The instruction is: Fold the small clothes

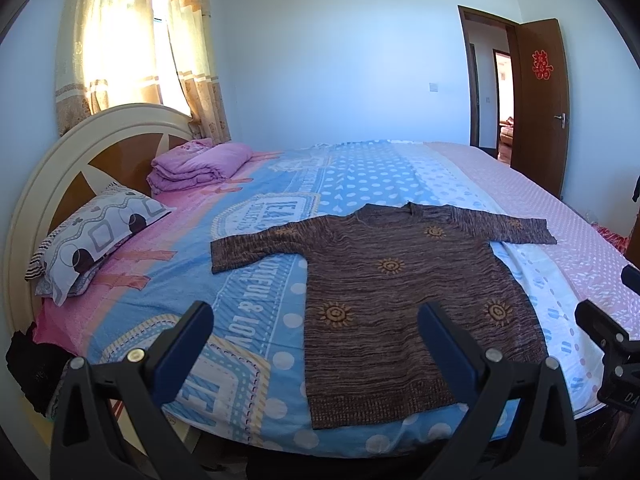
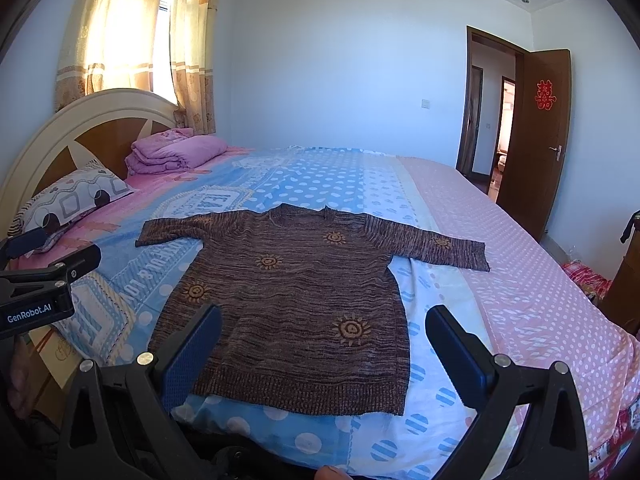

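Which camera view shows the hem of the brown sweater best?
The right wrist view: the sweater hem is visible almost edge to edge. In the left wrist view, a right finger of the left gripper covers part of it.

A home bedroom: made bed (image 1: 360, 168), headboard (image 1: 80, 160), pillow (image 1: 92, 236), curtained window (image 1: 132, 40).

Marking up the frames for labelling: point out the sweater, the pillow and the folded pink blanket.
sweater (image 2: 296, 300), right wrist view, mid chest.
pillow (image 1: 96, 236), left wrist view, patterned top face.
folded pink blanket (image 1: 200, 166), left wrist view, top fold.
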`<act>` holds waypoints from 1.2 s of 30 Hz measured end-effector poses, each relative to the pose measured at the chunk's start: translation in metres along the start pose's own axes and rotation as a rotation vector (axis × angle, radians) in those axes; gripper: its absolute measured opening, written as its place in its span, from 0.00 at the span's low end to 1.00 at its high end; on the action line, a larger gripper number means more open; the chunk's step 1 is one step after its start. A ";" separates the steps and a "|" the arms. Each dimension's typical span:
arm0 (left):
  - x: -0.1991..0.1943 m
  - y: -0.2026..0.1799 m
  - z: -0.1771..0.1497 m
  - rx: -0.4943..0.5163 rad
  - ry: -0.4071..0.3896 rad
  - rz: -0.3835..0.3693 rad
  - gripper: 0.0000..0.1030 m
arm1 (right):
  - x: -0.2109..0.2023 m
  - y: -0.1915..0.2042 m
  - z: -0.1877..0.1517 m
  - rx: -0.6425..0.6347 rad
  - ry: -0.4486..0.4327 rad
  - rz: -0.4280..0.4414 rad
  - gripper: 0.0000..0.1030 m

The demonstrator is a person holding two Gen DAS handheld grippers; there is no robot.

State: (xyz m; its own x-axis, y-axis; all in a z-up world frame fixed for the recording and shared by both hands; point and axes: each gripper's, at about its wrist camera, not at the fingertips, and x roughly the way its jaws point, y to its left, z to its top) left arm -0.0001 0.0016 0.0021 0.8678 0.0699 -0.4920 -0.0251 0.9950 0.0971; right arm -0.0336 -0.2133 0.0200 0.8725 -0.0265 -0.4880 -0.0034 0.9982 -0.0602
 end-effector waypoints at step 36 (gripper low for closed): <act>0.002 0.002 0.000 0.006 0.000 0.004 1.00 | 0.004 0.000 -0.003 0.006 0.020 0.013 0.99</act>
State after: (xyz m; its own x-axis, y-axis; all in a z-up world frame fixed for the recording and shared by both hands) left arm 0.0018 0.0039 0.0017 0.8677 0.0736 -0.4915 -0.0254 0.9943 0.1040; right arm -0.0320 -0.2132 0.0151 0.8623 -0.0141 -0.5062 -0.0122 0.9988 -0.0485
